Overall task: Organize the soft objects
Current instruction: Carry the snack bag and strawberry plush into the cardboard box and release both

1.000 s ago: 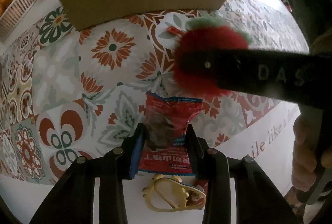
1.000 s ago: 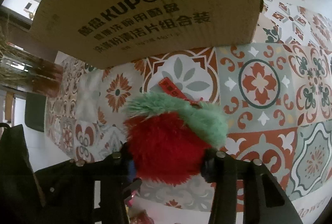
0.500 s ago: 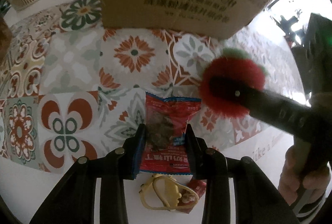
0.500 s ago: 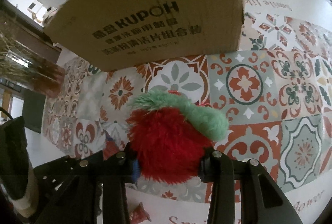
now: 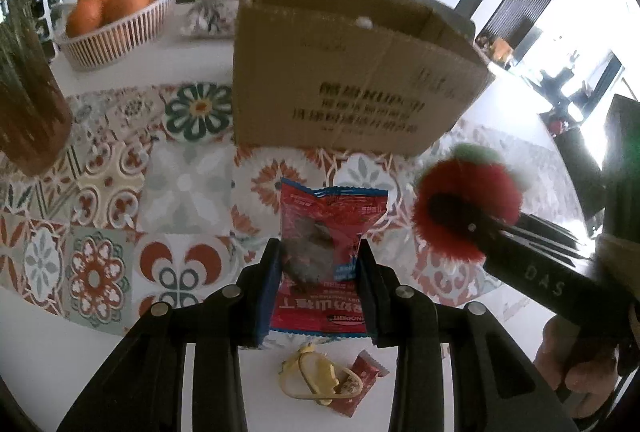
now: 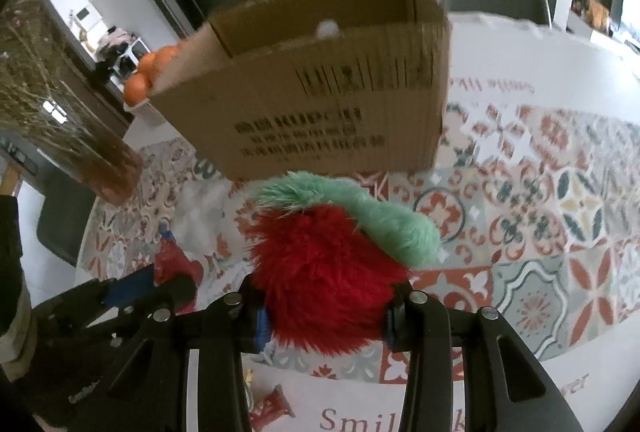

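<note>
Clamping a red snack packet, left gripper tilted down above patterned tablecloth, right gripper at its 3 o'clock squeezing fuzzy red ball, cardboard box at 12 o'clock.

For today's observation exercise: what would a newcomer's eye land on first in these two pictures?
First, the fluffy red plush with a green top, clamped in the right gripper in front of the open cardboard box. Next, the red snack packet pinched in the left gripper above the patterned tablecloth. A basket of oranges stands far left of the box.
</note>
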Demonstrator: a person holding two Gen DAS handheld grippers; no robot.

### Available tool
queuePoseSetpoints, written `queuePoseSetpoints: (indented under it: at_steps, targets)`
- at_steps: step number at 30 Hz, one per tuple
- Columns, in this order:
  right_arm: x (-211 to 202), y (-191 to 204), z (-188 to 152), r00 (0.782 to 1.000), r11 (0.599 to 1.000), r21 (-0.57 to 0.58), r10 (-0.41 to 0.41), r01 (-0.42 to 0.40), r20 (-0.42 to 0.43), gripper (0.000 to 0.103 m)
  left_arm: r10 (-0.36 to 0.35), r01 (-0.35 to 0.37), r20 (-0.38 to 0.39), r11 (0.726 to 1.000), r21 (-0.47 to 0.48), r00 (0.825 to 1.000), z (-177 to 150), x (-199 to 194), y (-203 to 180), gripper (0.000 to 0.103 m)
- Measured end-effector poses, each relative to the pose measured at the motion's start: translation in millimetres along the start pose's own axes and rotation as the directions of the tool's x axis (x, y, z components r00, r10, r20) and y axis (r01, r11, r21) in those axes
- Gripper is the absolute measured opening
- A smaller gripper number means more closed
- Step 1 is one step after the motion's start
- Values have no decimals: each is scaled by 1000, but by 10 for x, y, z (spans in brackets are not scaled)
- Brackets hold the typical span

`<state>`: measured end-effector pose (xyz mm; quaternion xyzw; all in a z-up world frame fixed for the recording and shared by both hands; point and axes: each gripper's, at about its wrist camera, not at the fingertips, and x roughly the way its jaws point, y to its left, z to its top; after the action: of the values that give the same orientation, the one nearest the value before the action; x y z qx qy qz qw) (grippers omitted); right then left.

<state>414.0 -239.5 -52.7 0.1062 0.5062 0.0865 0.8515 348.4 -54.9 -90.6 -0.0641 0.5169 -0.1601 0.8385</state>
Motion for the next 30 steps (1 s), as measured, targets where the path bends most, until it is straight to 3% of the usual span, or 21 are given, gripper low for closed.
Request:
queuePoseSetpoints:
  at_steps: [11,30]
  targets:
    - [-458,147,144,992,999,-41,23,-18,125,41,7,-12,143,999,36,990,171,-350,-267,35]
    - [-924,223,492,957,997,-68,59,-41,285,41,2,-34,332,995,91,943,547,-869,-491,35]
